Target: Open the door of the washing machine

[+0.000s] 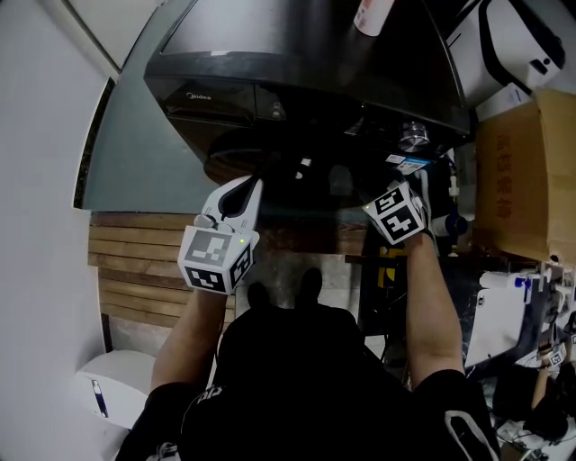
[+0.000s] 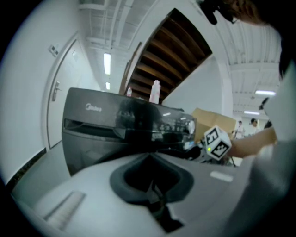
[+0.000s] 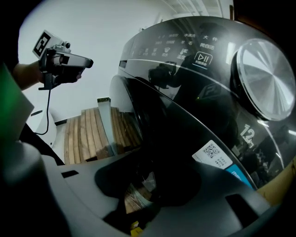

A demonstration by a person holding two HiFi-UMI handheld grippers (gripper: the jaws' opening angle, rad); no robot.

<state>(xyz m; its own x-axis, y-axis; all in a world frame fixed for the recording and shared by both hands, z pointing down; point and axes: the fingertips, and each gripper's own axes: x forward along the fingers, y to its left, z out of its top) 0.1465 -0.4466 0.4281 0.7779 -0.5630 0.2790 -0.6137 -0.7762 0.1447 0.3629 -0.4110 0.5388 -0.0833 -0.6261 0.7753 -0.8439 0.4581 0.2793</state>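
Observation:
A black front-loading washing machine [image 1: 297, 54] fills the top of the head view, its round dark door [image 1: 270, 167] facing down toward me. My right gripper [image 1: 407, 185] is at the door's right side. In the right gripper view the door's glossy rim [image 3: 185, 139] runs down into the gap between the wide-apart jaws of that gripper [image 3: 152, 185]; no pad contact shows. My left gripper [image 1: 241, 194] hangs shut and empty in front of the door's left part, apart from it. In the left gripper view that gripper [image 2: 155, 194] points at the machine [image 2: 101, 129].
A white bottle [image 1: 371, 13] stands on the machine's top. A cardboard box [image 1: 522, 180] is at the right, wooden slats [image 1: 135, 261] lie on the floor at the left, and a white unit [image 1: 108, 387] sits at the bottom left. The control knob [image 3: 266, 78] is above the door.

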